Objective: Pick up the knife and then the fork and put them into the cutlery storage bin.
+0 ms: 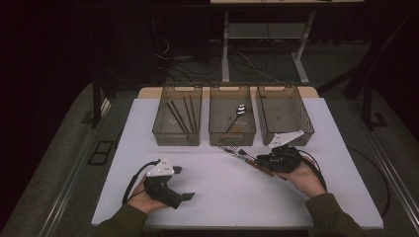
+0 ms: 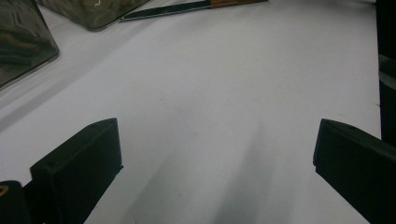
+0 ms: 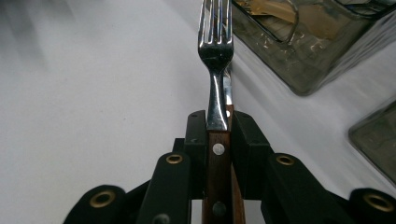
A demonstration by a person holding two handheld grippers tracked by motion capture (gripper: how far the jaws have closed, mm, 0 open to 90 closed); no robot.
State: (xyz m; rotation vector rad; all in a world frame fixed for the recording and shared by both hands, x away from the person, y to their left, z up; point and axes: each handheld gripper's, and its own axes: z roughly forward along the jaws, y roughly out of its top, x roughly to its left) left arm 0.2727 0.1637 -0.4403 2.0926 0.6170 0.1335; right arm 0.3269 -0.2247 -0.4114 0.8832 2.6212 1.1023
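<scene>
My right hand-held gripper [image 3: 219, 122] is clamped on a fork [image 3: 215, 56]: the two black jaws press flat against the sides of its brown wooden handle, just where the wood meets the steel neck. The handle is smooth, set with round metal rivets, and the shiny steel head narrows to a neck and then spreads into slim tines that point away from me toward the baskets. A second wood-handled piece lies right under the fork, its blade edge showing beside the neck; from above it looks like a knife [image 1: 233, 152] resting on the counter [image 1: 222, 192], which is flat, matte and white.

In the high view the fork [image 1: 240, 148] sits just in front of the middle basket [image 1: 232, 133], low over the counter, with my right hand [image 1: 304, 178] cupped under the gripper body and the forearm coming in from the lower right. Three rectangular baskets of smoky translucent plastic stand side by side at the far edge: the left basket [image 1: 159, 123] holds dark thin chopsticks [image 1: 180, 114], the middle one a spoon [image 1: 238, 112], the right basket [image 1: 306, 128] nothing that I can make out.

My left hand-held gripper [image 2: 215, 154] rests near the front left of the counter with its blocky black jaws spread wide, bare counter between them, my left hand [image 1: 143, 197] wrapped around its grip.
</scene>
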